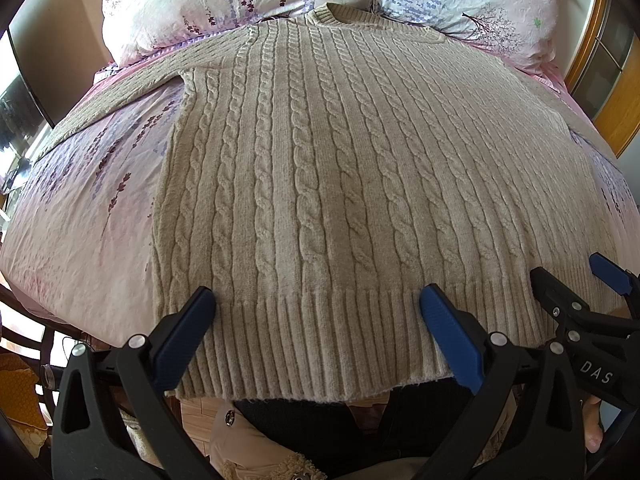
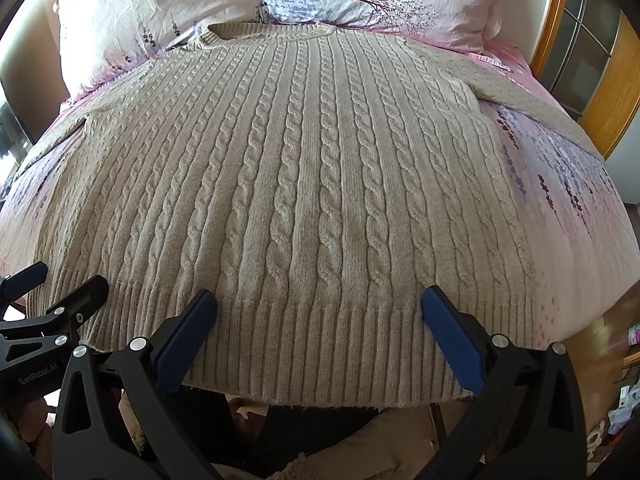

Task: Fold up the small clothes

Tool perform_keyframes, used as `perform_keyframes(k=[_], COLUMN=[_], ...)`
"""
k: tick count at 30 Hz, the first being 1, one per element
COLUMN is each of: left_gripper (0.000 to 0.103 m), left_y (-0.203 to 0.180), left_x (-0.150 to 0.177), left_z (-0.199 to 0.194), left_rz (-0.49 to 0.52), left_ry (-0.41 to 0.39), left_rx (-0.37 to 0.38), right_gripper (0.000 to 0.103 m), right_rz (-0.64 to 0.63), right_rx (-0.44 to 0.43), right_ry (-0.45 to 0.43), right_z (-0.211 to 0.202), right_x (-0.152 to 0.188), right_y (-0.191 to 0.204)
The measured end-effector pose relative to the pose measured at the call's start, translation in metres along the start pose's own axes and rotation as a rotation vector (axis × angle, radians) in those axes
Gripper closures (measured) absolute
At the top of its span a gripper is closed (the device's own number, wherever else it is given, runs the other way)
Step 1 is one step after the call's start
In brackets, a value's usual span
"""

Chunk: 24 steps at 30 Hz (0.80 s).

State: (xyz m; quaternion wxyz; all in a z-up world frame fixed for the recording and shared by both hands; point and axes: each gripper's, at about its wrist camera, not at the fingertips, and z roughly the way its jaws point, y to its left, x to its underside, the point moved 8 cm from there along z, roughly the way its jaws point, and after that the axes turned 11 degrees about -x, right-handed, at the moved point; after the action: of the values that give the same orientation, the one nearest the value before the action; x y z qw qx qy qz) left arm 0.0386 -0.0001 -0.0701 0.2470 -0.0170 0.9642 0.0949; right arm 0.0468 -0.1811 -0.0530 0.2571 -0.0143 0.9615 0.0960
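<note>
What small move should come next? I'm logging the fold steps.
Probably close both grippers on the hem: the sweater lies flat, and the left gripper and right gripper are open over its ribbed edge.

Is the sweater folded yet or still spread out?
Spread out. The sweater lies flat on the bed, both sleeves out to the sides, hem unfolded.

Floral pink bed (image 2: 568, 216), two pillows (image 2: 168, 12), perhaps a wooden door frame (image 2: 554, 20).
</note>
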Motion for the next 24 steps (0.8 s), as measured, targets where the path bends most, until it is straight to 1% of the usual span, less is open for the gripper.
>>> perform_keyframes(k=[6, 10, 14, 17, 19, 21, 24], left_gripper=[0.002, 0.002, 0.002, 0.002, 0.002, 0.002, 0.002], left_y=[-0.003, -0.003, -0.002, -0.002, 0.001, 0.005, 0.009], left_x=[0.001, 0.001, 0.000, -0.005, -0.009, -0.019, -0.039], left_z=[0.000, 0.000, -0.001, 0.002, 0.002, 0.003, 0.003], left_rz=[0.000, 0.001, 0.007, 0.015, -0.001, -0.031, -0.070], left_ry=[-0.001, 0.000, 0.000, -0.006, -0.021, -0.046, -0.089], left_rx=[0.000, 0.000, 0.002, 0.011, 0.038, 0.083, 0.144], right_gripper=[0.001, 0.001, 0.001, 0.001, 0.001, 0.001, 0.001], right_rz=[0.004, -0.003, -0.027, -0.080, -0.137, -0.153, -0.074], right_rx=[0.001, -0.002, -0.015, -0.052, -0.088, -0.112, -0.148], right_ry=[0.025, 0.025, 0.007, -0.036, -0.080, -0.093, -0.118], right_z=[0.000, 0.001, 0.001, 0.000, 0.000, 0.000, -0.004], right_x=[-0.001, -0.002, -0.002, -0.003, -0.005, -0.009, -0.025], right_y=[-0.001, -0.001, 0.000, 0.001, 0.002, 0.000, -0.020])
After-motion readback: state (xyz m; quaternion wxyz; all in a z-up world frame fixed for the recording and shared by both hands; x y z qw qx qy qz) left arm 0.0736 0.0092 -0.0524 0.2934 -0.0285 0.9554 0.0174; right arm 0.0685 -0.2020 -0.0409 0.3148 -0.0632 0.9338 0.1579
